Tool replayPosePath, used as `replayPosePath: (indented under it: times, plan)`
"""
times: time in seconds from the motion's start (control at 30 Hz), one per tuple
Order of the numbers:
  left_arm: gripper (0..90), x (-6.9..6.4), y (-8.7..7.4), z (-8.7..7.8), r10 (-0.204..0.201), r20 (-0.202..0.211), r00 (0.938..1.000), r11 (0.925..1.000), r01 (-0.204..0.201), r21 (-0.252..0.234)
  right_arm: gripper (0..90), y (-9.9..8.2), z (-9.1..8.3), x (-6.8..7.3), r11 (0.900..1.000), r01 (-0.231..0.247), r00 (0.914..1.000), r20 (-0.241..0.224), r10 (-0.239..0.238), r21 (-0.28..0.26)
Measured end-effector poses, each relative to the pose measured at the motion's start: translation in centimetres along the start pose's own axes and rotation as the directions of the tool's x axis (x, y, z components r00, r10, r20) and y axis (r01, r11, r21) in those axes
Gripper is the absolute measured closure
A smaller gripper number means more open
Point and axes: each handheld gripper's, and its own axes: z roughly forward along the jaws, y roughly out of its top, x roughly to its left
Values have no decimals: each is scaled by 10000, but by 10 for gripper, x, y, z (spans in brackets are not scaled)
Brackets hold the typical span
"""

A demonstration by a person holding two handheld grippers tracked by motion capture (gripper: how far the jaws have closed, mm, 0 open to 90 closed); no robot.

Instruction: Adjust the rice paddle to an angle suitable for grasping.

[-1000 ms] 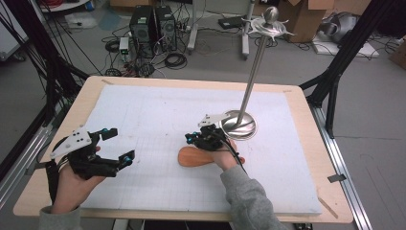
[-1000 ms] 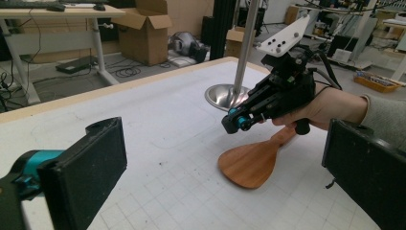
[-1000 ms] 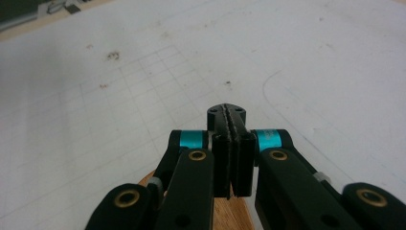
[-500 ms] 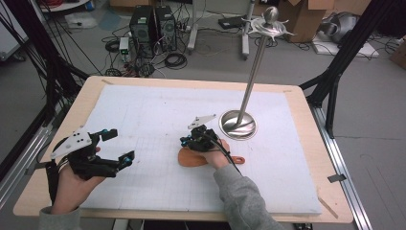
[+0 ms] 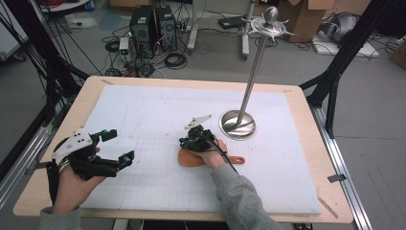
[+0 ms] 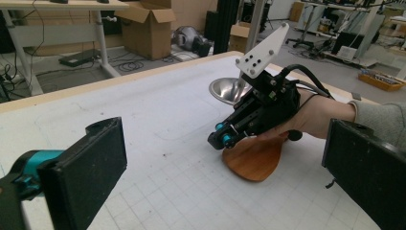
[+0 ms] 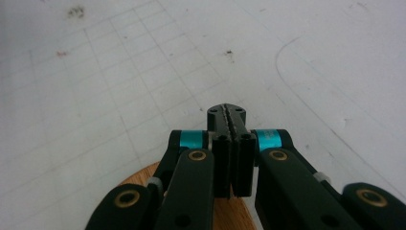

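Note:
A flat wooden paddle (image 5: 190, 158) with a short handle (image 5: 237, 159) lies on the white mat near the table's middle. My right gripper (image 5: 185, 142) hovers just over its rounded end, pointing left. Its jaws are shut, pads pressed together with nothing between them (image 7: 227, 113), and the wood (image 7: 139, 181) shows beneath them. In the left gripper view the right gripper (image 6: 220, 140) sits low above the paddle (image 6: 253, 163). My left gripper (image 5: 119, 146) rests at the left of the mat, open and empty, its fingers (image 6: 91, 165) wide apart.
A tall metal stand (image 5: 253, 72) with a round shiny base (image 5: 238, 125) rises right behind the right hand; the base (image 6: 229, 90) is close to the paddle. The white gridded mat (image 5: 143, 110) covers most of the wooden table (image 5: 306, 143).
My right gripper has moved left and a little down, away from the stand's base and over the paddle's rounded end. The left gripper has stayed put.

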Motion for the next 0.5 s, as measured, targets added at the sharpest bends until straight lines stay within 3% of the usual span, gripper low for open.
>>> replayPosePath:
  times: [0.23, 0.5]
  plan:
    - [19, -3, 2, 0, 140, -1, 9999, 9999, -140, 75, 895, -2, 3, -2, 9996, -171, 9998, -74, 173, 236]
    - [19, -4, 2, 0, 140, -23, 9999, 9999, -140, 90, 897, -4, 2, -4, 9986, -256, 9981, -548, 282, 468]
